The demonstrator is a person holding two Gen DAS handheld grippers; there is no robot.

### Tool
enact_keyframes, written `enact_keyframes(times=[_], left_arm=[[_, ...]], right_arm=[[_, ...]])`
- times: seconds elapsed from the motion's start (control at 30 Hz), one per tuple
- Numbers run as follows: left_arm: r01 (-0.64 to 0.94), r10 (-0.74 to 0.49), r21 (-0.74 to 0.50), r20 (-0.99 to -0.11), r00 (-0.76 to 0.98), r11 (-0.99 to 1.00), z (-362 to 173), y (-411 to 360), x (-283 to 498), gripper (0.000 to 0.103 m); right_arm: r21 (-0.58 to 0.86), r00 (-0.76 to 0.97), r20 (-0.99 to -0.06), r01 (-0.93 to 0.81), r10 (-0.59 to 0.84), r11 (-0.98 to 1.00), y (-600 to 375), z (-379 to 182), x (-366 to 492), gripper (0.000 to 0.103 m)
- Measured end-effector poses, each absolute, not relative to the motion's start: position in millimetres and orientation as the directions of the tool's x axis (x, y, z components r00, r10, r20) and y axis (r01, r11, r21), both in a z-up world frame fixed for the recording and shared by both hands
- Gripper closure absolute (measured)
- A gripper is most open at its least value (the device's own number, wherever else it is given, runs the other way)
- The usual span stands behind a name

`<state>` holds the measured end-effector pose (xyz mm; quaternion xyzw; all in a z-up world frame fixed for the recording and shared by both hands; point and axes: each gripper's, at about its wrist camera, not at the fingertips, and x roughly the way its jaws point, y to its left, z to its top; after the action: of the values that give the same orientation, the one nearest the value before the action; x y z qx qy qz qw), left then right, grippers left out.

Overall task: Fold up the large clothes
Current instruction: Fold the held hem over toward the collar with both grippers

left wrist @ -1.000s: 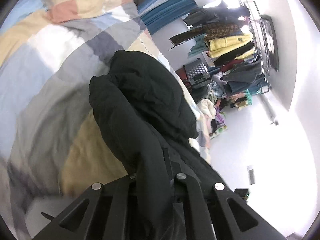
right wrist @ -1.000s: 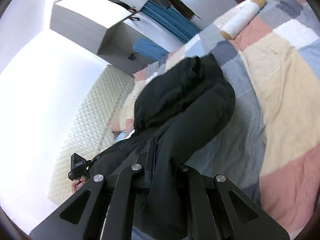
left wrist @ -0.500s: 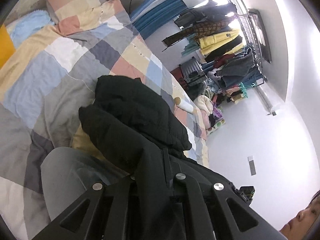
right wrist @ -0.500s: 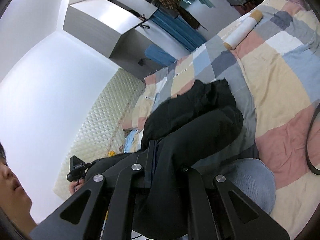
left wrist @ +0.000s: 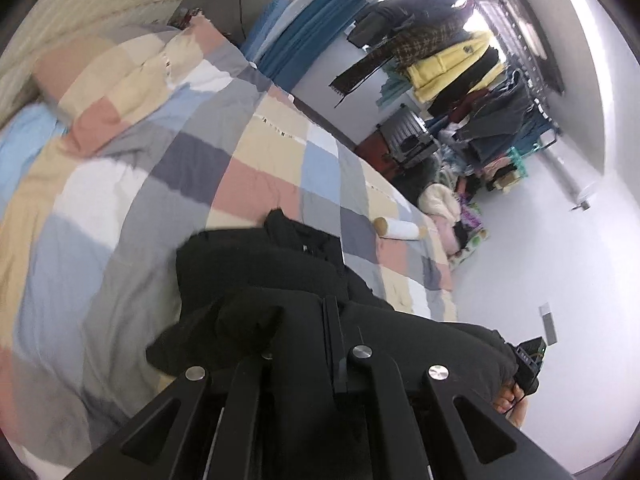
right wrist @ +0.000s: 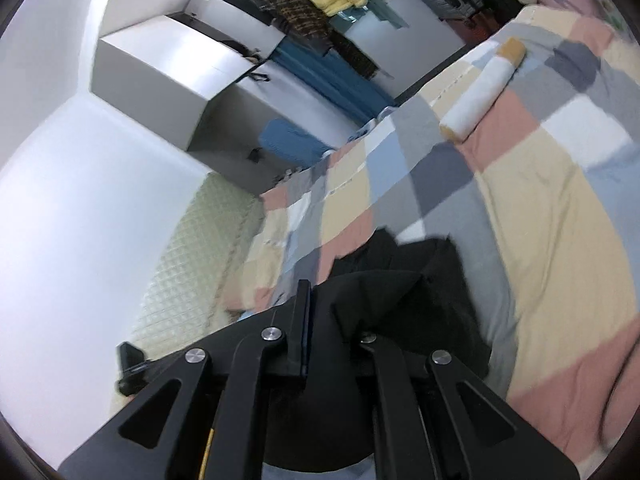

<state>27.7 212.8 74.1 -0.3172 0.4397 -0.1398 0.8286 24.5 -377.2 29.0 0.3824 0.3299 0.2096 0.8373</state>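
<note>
A black garment (left wrist: pixel 256 264) is bunched up over the patchwork quilt (left wrist: pixel 120 208) of a bed. My left gripper (left wrist: pixel 322 312) is shut on one part of it, with dark cloth draped over its fingers. In the right wrist view the same black garment (right wrist: pixel 408 296) hangs from my right gripper (right wrist: pixel 324 304), which is shut on a fold. One right finger (right wrist: pixel 302 320) shows; cloth hides the other. The cloth spans between the two grippers. My right gripper (left wrist: pixel 528 356) and the hand holding it appear at the right edge of the left wrist view.
A white roll with tan ends (right wrist: pixel 480 92) lies on the quilt (right wrist: pixel 540 208) beyond the garment. A pillow (left wrist: pixel 120 76) and a padded headboard (right wrist: pixel 192 280) are at the bed's head. A loaded clothes rack (left wrist: pixel 460 60), a suitcase (left wrist: pixel 408 136) and piled clothes stand past the bed's foot.
Both grippers have risen with the black garment still held. It has lifted off the quilt and looks smaller, and more of the bed and room shows beyond it.
</note>
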Motion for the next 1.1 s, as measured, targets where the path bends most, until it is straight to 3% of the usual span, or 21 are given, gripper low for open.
enact_keyframes(times=[0.2, 0.37, 0.77, 0.93, 1.1], left_arm=[[-0.059, -0.395, -0.524, -0.708, 0.586, 0.850, 99, 187, 106, 0.097], [-0.109, -0.301, -0.441, -0.753, 0.585, 0.891, 83, 170, 165, 0.097], [-0.236, -0.125, -0.264, -0.869, 0.478, 0.935, -53, 147, 268, 0.096], [-0.217, -0.130, -0.257, -0.874, 0.469, 0.942, -87, 140, 293, 0.095], [-0.226, -0.163, -0.289, -0.879, 0.449, 0.930, -111, 141, 316, 0.095]], right_arm=[[0.762, 0.715, -0.454, 0.002, 0.532, 0.647, -380, 30, 103, 0.095], [0.705, 0.707, -0.538, 0.078, 0.460, 0.705, -377, 13, 161, 0.095], [0.487, 0.597, -0.739, 0.152, 0.312, 0.860, -345, -94, 249, 0.096], [0.375, 0.568, -0.782, 0.102, 0.255, 0.922, -327, -130, 268, 0.097], [0.412, 0.557, -0.777, 0.097, 0.293, 0.906, -328, -160, 284, 0.098]])
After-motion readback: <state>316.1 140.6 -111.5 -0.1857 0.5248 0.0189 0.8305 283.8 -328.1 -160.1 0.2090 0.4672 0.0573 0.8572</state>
